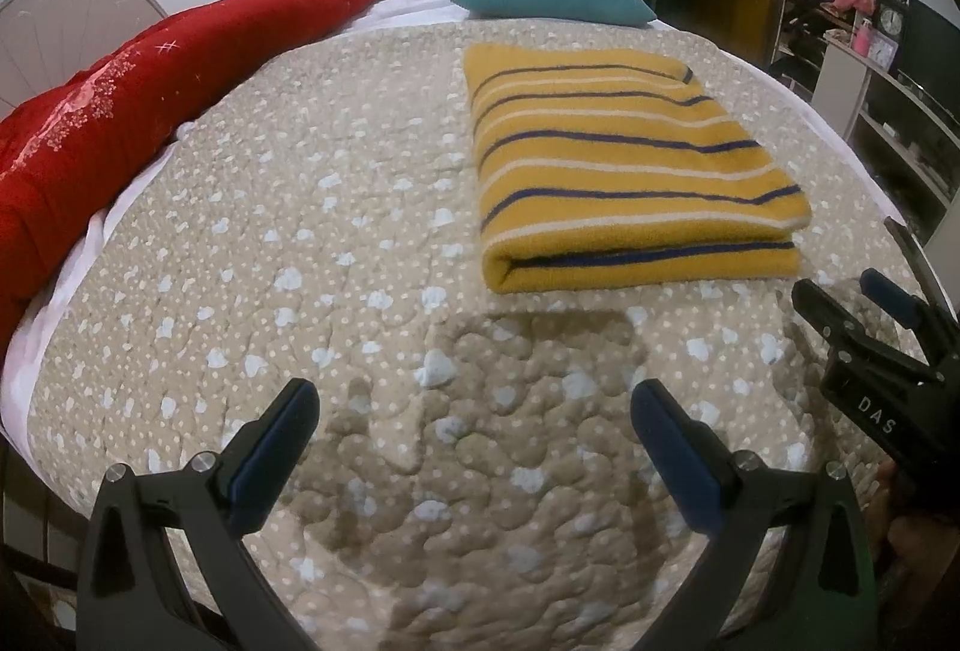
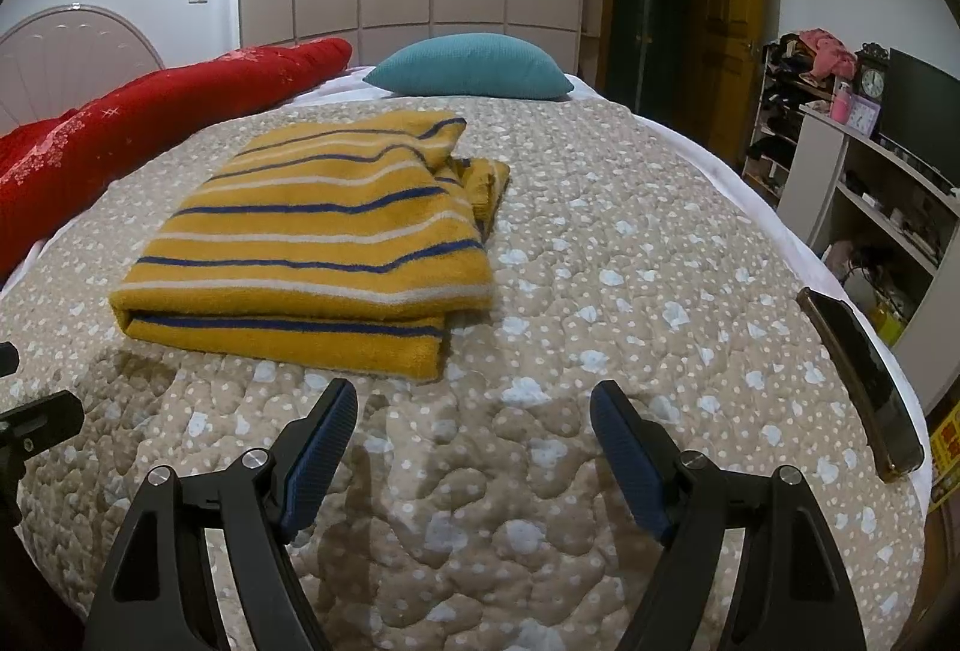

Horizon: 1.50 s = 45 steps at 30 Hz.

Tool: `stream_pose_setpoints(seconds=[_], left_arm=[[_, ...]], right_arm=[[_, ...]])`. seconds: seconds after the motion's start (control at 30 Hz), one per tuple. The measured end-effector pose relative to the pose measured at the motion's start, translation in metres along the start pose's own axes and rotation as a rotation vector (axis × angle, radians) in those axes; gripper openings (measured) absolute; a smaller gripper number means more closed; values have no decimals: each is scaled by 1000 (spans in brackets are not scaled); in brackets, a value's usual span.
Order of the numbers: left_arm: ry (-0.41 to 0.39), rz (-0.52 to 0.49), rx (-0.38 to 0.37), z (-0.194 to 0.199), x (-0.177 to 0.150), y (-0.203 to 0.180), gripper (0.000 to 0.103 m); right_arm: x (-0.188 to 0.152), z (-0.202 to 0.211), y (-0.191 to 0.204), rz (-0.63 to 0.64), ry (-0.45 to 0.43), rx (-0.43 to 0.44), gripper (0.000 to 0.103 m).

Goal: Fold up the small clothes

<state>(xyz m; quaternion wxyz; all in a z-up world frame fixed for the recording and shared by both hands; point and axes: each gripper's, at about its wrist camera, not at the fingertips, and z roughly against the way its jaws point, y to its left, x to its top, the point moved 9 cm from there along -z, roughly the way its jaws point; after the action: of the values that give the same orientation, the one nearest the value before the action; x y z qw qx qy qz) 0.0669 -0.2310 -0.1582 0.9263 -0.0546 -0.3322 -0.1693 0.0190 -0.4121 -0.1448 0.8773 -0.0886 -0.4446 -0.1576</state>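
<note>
Striped garment (image 2: 324,243) folded on quilt (image 2: 600,261); both tools spread, empty; right tool (image 1: 864,303) marked "DAS".

A beige quilt (image 2: 600,243) dotted with white spots covers the bed. At its far end lies a teal pillow (image 2: 471,68), with a red blanket (image 1: 150,75) heaped along the left side. A dark phone (image 2: 861,381) rests near the right edge. Beyond, a shelf unit (image 2: 870,195) holds a clock (image 2: 873,81).

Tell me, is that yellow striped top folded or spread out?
Folded. The top lies on the bed as a compact stack of layers, its doubled edge facing the cameras. Neither gripper touches it.
</note>
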Motion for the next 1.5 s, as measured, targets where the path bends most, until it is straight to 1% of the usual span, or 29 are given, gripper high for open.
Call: stream_pose_setpoints(seconds=[0.33, 0.6, 1.0, 1.23, 1.5], left_arm=[[37, -1, -8, -10, -7, -2, 103], [45, -5, -1, -11, -8, -2, 103], [25, -22, 25, -10, -5, -2, 103], [-7, -28, 50, -3, -3, -2, 103], [-106, -41, 85, 20, 7, -5, 103]], right_arm=[[1, 1, 1, -5, -7, 2, 84], [1, -1, 3, -1, -5, 3, 84], [1, -1, 4, -1, -9, 4, 85], [2, -1, 3, 0, -11, 5, 85], [4, 3, 2, -3, -31, -6, 85]])
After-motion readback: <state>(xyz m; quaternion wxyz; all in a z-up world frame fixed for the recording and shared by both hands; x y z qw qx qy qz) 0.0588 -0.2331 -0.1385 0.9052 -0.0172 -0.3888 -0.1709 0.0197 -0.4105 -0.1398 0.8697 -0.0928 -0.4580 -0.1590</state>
